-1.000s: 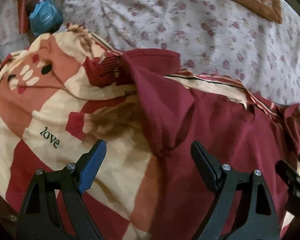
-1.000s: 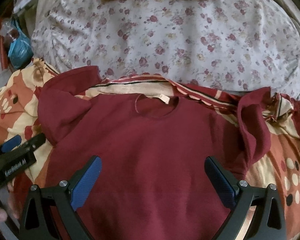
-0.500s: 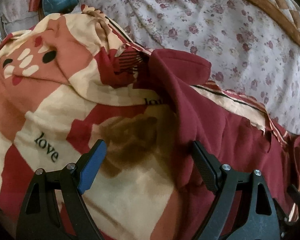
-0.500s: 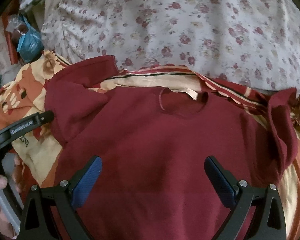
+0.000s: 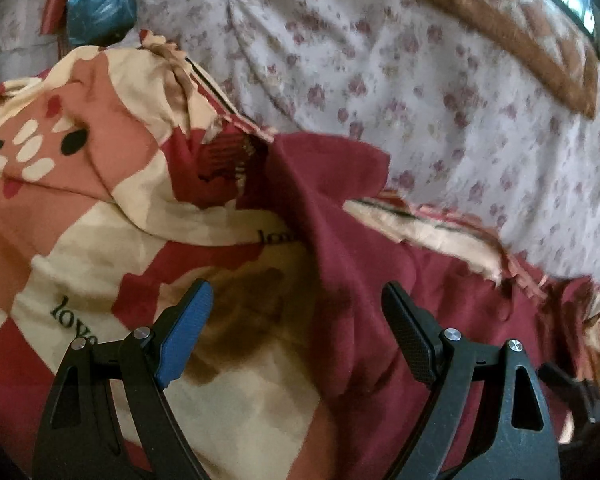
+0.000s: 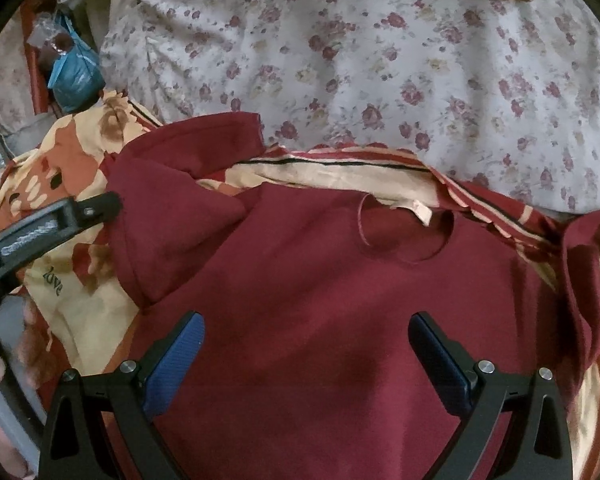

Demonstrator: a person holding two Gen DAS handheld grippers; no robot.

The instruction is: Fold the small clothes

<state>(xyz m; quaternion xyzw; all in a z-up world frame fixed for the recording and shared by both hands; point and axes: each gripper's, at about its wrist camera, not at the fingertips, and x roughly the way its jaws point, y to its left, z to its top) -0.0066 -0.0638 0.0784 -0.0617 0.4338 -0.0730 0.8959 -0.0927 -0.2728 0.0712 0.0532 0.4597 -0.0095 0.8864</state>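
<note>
Shirt: a maroon T-shirt [image 6: 340, 300] is lying spread front-up on a patterned quilt [image 5: 112, 248], its round neckline [image 6: 404, 236] pointing toward the floral sheet [image 6: 380, 60].
Sleeves: one sleeve [image 6: 172, 208] is lying bunched and folded near the shirt's shoulder; the other sleeve [image 6: 584, 280] is standing up crumpled at the opposite edge.
Left claw: the left claw [image 5: 296, 328] is hovering with its fingers spread wide, gripping nothing, over the line where the bunched sleeve is meeting the quilt.
Right claw: the right claw [image 6: 306, 352] is also standing wide apart and holding nothing, poised above the shirt's chest.
Quilt: it is showing red, cream and orange patches with the word "love".
Background: a blue bag [image 6: 74, 76] is sitting beyond the quilt's corner; a brown-edged cushion [image 5: 520, 28] is resting on the sheet.
</note>
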